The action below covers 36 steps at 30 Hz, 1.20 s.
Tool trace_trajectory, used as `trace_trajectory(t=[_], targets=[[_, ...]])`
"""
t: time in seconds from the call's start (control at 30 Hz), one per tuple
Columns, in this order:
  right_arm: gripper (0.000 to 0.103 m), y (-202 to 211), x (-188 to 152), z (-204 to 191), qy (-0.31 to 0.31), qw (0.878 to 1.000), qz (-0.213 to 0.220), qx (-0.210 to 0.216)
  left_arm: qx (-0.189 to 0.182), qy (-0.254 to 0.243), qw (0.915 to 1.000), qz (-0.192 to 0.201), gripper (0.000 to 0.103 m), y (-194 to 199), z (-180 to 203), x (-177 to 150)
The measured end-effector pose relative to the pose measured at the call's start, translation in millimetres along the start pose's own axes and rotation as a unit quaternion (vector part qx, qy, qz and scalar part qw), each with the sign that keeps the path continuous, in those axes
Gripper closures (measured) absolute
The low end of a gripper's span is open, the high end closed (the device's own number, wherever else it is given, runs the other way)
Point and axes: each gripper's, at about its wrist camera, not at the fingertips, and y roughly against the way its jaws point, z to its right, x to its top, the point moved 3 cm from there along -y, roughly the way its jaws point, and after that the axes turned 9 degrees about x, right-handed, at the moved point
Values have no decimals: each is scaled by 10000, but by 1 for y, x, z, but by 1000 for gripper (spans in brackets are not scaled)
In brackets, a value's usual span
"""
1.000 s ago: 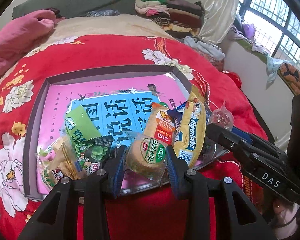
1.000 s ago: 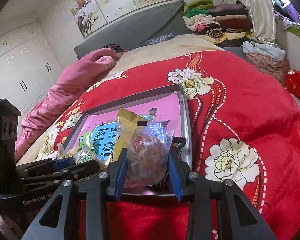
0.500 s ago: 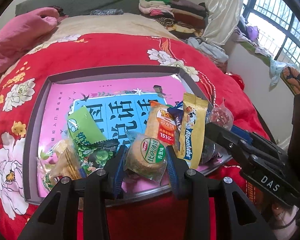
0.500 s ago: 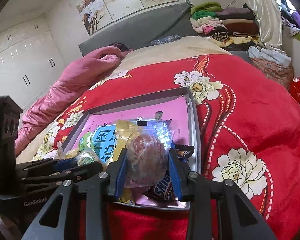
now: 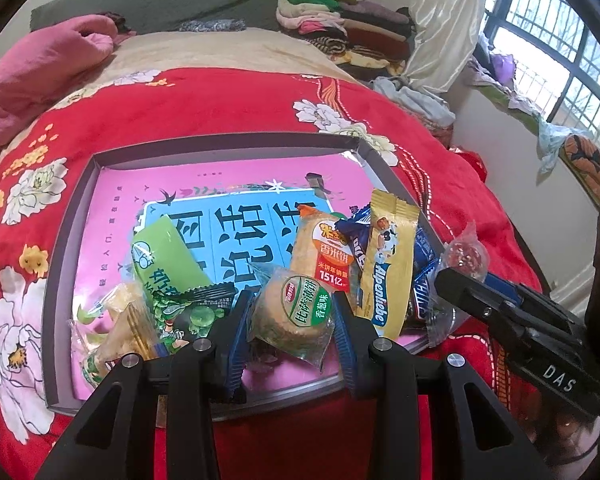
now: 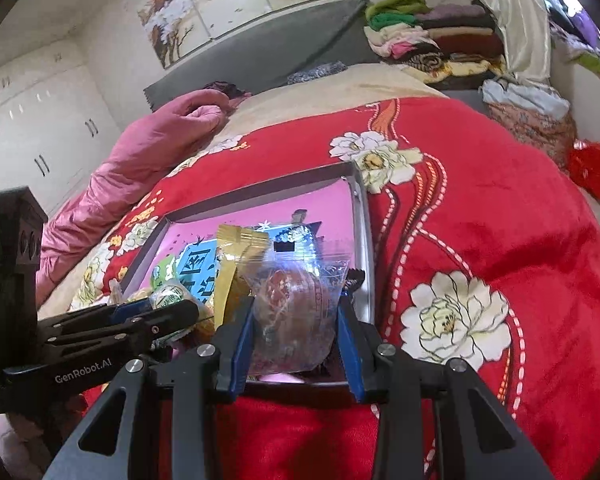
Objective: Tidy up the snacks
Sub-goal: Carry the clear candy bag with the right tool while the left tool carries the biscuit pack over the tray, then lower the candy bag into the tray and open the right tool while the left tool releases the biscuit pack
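A shallow grey box (image 5: 228, 140) with a pink and blue printed floor lies on the red flowered blanket. My left gripper (image 5: 294, 314) is shut on a round biscuit in a clear wrapper with a green label (image 5: 296, 312), held over the box's near edge. My right gripper (image 6: 296, 312) is shut on a clear bag with a reddish-brown snack (image 6: 296, 308), over the box's near right corner (image 6: 364, 272). In the box lie a green packet (image 5: 164, 260), a green pea packet (image 5: 188, 316), an orange rice cracker pack (image 5: 324, 248), a gold Alpenliebe pack (image 5: 388, 264) and blue wrappers (image 5: 420, 256).
The red blanket (image 6: 480, 220) covers the bed. A pink quilt (image 6: 152, 152) lies at the far left. Folded clothes (image 5: 340, 24) are stacked at the bed's far end. A window (image 5: 560, 40) is on the right. White cupboards (image 6: 32, 128) stand beyond the bed.
Both grippers have stayed shut on their snacks and drifted a little. The gold Alpenliebe pack has tipped more upright among the pile.
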Motion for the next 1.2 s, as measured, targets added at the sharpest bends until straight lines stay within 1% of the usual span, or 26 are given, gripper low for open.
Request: trace_trajectory(t=[0.23,0.4,0.7,0.97,1.2], targets=[[64,1,-4,1,-70,9999,-83,-58,-55,-32,10000,35,63,2,-1,-4],[64,7,-6,0,-116,9999,-20,-58,-131,-16,9999,29,63,3,-3,-7],[64,-7,-4,-16,299,9995,-55,-102,-127,-25,9999,51,63,2,-5,-7],[64,-19,-4,-36,694,9974,-132,106,-32,-28,10000,77,63,3,-8,-7],[63,-25,-7,-41,793,9967,-177,83,-17,-12,10000,84,63,3,-9,-6]])
